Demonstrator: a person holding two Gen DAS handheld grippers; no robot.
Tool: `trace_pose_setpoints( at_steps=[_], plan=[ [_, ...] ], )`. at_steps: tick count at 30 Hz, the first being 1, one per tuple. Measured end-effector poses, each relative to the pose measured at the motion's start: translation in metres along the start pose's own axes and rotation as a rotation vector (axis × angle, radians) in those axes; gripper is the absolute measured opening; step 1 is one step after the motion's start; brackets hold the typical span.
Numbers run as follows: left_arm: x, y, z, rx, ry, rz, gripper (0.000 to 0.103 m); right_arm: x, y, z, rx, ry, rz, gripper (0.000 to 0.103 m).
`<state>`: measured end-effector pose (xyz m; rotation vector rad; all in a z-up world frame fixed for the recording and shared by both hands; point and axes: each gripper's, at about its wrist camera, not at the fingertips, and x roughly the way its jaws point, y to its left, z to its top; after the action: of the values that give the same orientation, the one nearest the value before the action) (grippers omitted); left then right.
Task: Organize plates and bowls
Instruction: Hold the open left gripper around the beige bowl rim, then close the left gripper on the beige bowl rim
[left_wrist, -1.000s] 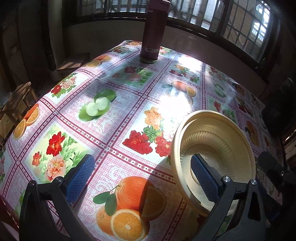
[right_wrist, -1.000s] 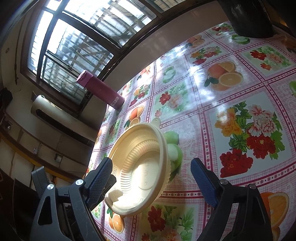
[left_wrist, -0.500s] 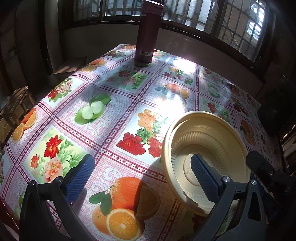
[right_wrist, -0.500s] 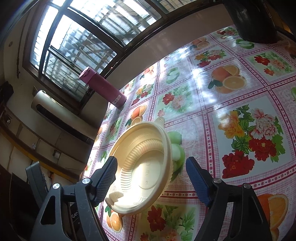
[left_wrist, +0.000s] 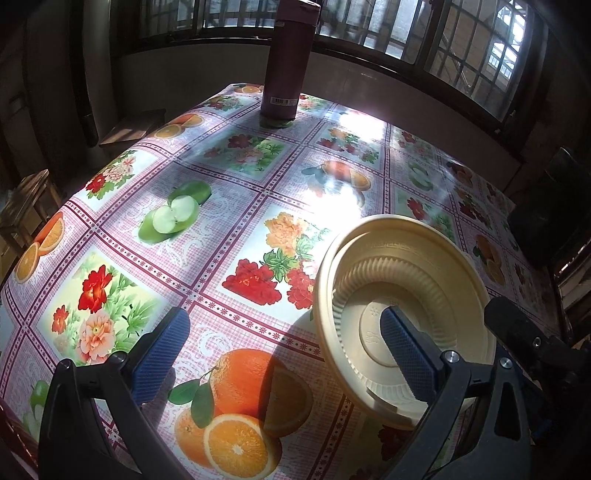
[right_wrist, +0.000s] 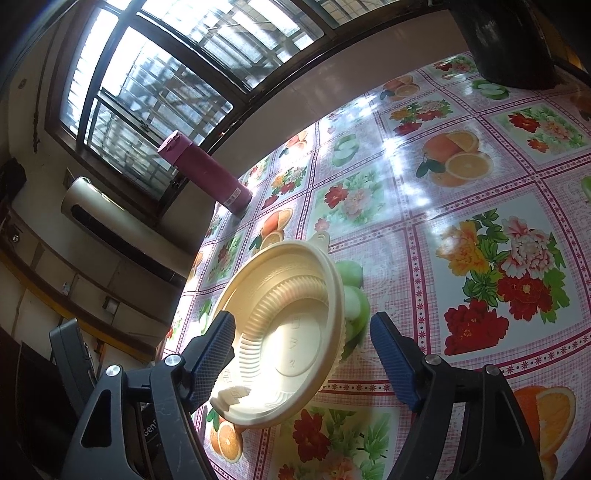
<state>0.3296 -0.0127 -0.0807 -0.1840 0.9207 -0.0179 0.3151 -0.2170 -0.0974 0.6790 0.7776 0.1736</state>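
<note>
A cream plastic bowl sits nested in a cream plate on the fruit-print tablecloth. In the left wrist view my left gripper is open; its right finger stands in front of the bowl's inside, its left finger over bare cloth. In the right wrist view the same stack lies between the open fingers of my right gripper, nearer the left finger. The stack looks tilted. I cannot tell whether either finger touches it.
A maroon flask stands upright at the table's far edge under the window; it also shows in the right wrist view. A dark object sits at the far right corner. Wooden stools stand beyond the left table edge.
The right gripper's fingers have narrowed somewhat around the stack. The left gripper has pulled back and tilted a little; the stack sits slightly further left in its view.
</note>
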Motion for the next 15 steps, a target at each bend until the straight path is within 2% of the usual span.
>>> trace_pose_setpoints(
  at_steps=[11,15],
  plan=[
    [0.0021,-0.0022,-0.0005,0.008,0.013,-0.02,0.103,0.0009,0.002,-0.0015,-0.012,0.002,-0.006,0.075],
    [0.0024,-0.0024,-0.0006,0.007,0.014,-0.027,0.099,0.0011,0.0023,-0.0008,-0.018,-0.002,-0.008,0.073]
  ],
)
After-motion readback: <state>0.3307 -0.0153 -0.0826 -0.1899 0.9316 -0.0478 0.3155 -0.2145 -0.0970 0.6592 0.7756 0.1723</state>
